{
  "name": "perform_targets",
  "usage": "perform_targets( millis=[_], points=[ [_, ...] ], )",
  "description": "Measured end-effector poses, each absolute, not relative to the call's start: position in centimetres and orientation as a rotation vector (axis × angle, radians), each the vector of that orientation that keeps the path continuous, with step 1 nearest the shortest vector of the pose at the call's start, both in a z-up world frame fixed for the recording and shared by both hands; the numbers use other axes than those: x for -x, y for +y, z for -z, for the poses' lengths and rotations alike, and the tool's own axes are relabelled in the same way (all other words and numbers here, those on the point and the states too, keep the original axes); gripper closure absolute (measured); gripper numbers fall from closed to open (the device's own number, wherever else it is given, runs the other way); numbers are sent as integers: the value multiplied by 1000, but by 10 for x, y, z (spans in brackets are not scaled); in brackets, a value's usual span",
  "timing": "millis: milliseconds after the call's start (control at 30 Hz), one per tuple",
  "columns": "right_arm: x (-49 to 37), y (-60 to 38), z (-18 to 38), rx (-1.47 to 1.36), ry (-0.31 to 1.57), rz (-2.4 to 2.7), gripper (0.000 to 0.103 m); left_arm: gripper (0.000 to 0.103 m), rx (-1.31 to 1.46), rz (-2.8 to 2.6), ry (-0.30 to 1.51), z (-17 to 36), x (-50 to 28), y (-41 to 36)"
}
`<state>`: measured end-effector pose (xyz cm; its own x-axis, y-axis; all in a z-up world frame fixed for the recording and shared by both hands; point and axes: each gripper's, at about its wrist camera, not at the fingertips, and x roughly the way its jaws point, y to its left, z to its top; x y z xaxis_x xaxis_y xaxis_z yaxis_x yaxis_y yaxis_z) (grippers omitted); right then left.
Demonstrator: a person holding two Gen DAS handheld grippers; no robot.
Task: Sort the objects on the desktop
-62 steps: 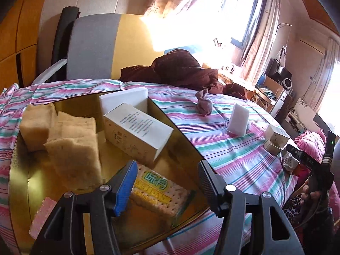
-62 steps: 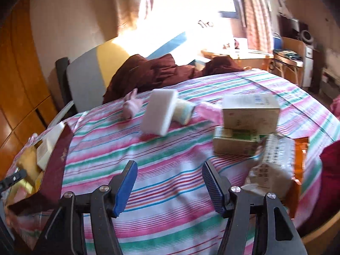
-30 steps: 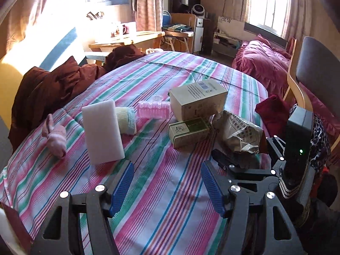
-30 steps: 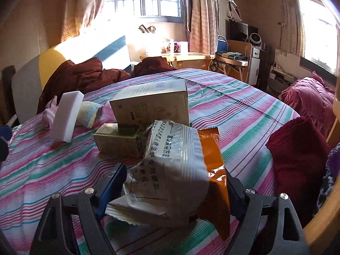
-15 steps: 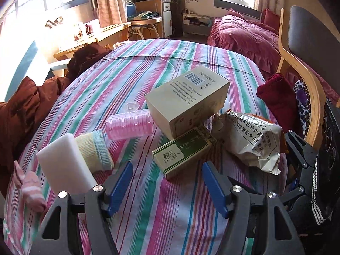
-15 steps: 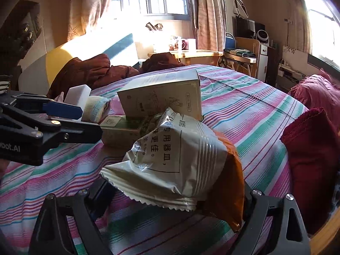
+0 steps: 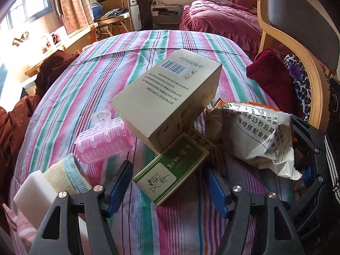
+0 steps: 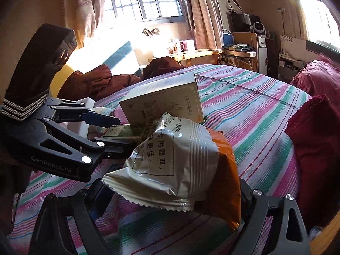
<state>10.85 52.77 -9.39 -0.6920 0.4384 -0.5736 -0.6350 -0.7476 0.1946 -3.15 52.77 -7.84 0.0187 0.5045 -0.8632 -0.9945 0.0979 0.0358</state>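
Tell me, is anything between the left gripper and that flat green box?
Nothing visible is. The open left gripper already has its blue-padded fingers on either side of the flat green box. The tilted beige cardboard box leans on the box's far end, beyond the fingers.

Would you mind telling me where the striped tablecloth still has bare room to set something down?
The far half of the striped tablecloth, beyond the beige barcode carton, lies bare up to the maroon folded cloth. Nearer, it is crowded: pink ridged plastic roller, green flat box, silver-and-orange snack packet and white foam block sit close together.
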Motion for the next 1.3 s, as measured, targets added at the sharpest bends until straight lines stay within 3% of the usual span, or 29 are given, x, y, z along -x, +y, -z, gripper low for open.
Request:
perform_targets(
  millis=[100,233,667,933,1067,1300],
  points=[
    [-107,529,95,687,514,-2400,7,39,782,-1347,833,81,34,522],
    [-104,529,95,703,508,-2412,3,55,834,-1392,794,80,33,512],
    [-106,530,94,717,509,-2439,0,73,957,-1669,572,65,23,447],
    [-109,530,94,719,506,-2441,0,65,852,-1668,641,55,8,437],
    [-110,530,95,718,497,-2443,0,55,843,-1615,651,51,12,447],
    [-107,526,96,735,459,-2446,0,55,852,-1531,663,48,20,475]
  ],
)
